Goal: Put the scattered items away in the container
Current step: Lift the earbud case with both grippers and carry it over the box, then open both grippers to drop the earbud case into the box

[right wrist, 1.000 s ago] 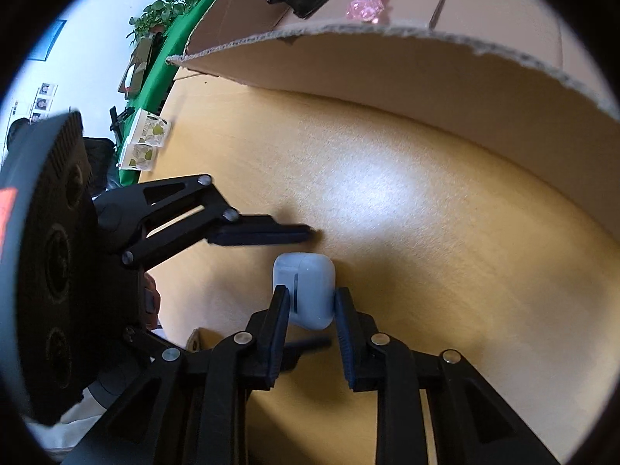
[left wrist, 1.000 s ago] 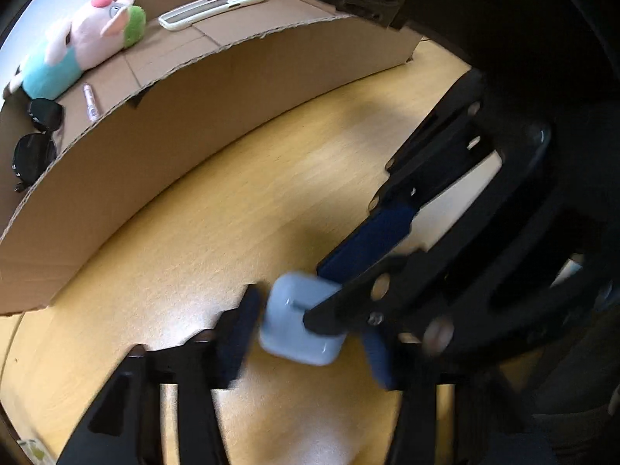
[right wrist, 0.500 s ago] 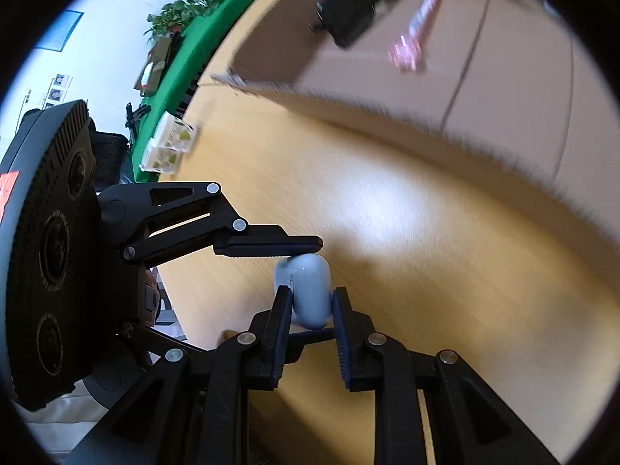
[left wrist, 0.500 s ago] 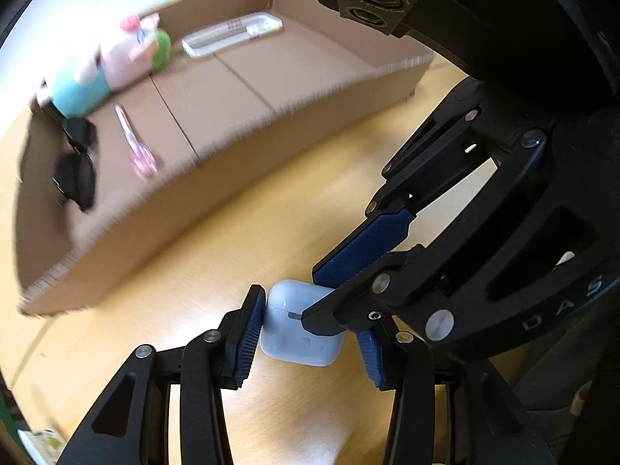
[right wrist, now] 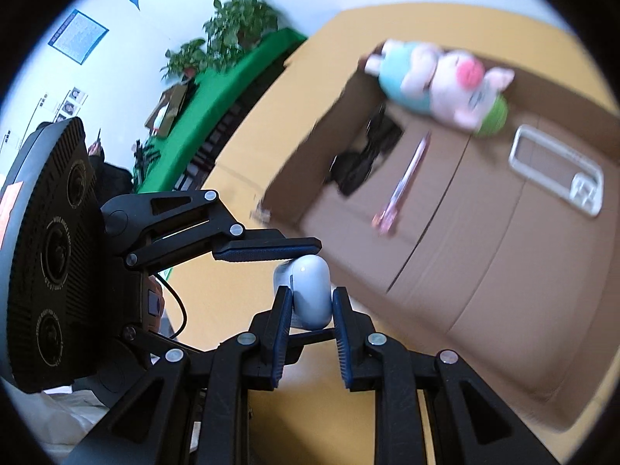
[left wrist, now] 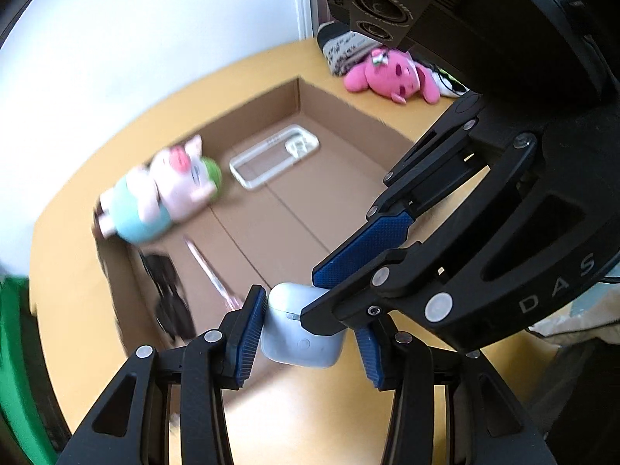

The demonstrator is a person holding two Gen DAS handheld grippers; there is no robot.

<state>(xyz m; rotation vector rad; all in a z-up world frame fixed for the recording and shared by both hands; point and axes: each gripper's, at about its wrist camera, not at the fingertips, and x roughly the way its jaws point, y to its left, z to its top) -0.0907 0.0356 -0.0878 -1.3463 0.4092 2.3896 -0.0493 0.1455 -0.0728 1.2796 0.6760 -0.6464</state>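
A pale blue earbud case (left wrist: 300,331) (right wrist: 310,290) is held in the air above the table by both grippers at once. My left gripper (left wrist: 310,333) is shut on its sides. My right gripper (right wrist: 308,306) is shut on it crosswise and shows in the left wrist view (left wrist: 387,252). The left gripper shows in the right wrist view (right wrist: 267,250). The open cardboard box (left wrist: 310,209) (right wrist: 484,271) lies just beyond and below the case. It holds a pink pig plush (left wrist: 166,193) (right wrist: 445,81), a clear phone case (left wrist: 275,155) (right wrist: 558,170), black sunglasses (left wrist: 170,294) (right wrist: 364,159) and a pink pen (left wrist: 209,271) (right wrist: 403,190).
A bright pink plush (left wrist: 391,73) lies on the yellow wooden table (left wrist: 348,407) beyond the box's far corner, next to a speckled cloth. A green table with potted plants (right wrist: 232,27) stands off to the left.
Both grippers have lifted the earbud case off the table together and tilted, so the box's inside is now seen from above. The grip on the case is unchanged.
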